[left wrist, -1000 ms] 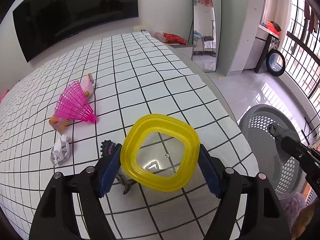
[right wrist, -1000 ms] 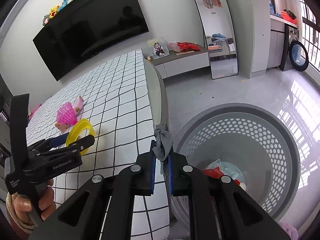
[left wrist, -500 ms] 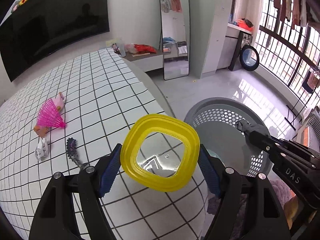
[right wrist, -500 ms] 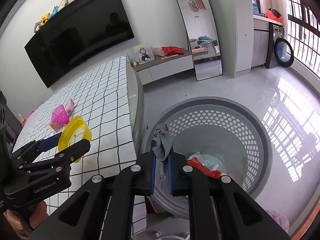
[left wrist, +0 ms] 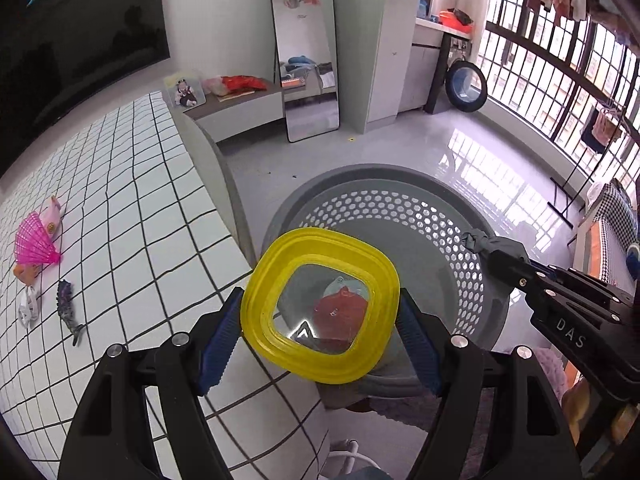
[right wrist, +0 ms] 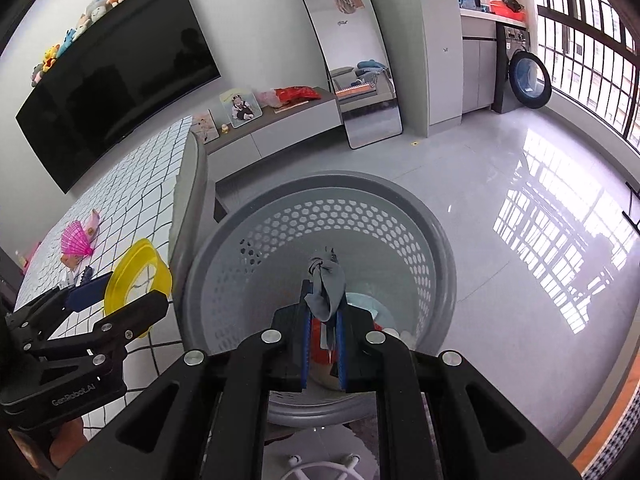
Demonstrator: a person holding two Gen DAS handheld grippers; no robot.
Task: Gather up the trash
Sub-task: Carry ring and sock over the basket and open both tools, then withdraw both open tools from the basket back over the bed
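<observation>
Basket (right wrist: 434,240) contents partly hidden. Left tool (left wrist: 320,330) clamps one yellow lid (left wrist: 320,304); right tool (right wrist: 323,344) pinches one grey rag (right wrist: 326,288).

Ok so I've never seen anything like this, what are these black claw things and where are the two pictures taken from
They are two hand-held grippers, each with a fisheye camera looking along its fingers; one picture comes from each. The left gripper is clamped on a yellow lid, seen from the side in the other view. The right gripper pinches a grey knotted cloth above a grey perforated basket that already holds some trash. Left on the checked bed: a pink fan, crumpled paper and a small dark toy.
</observation>
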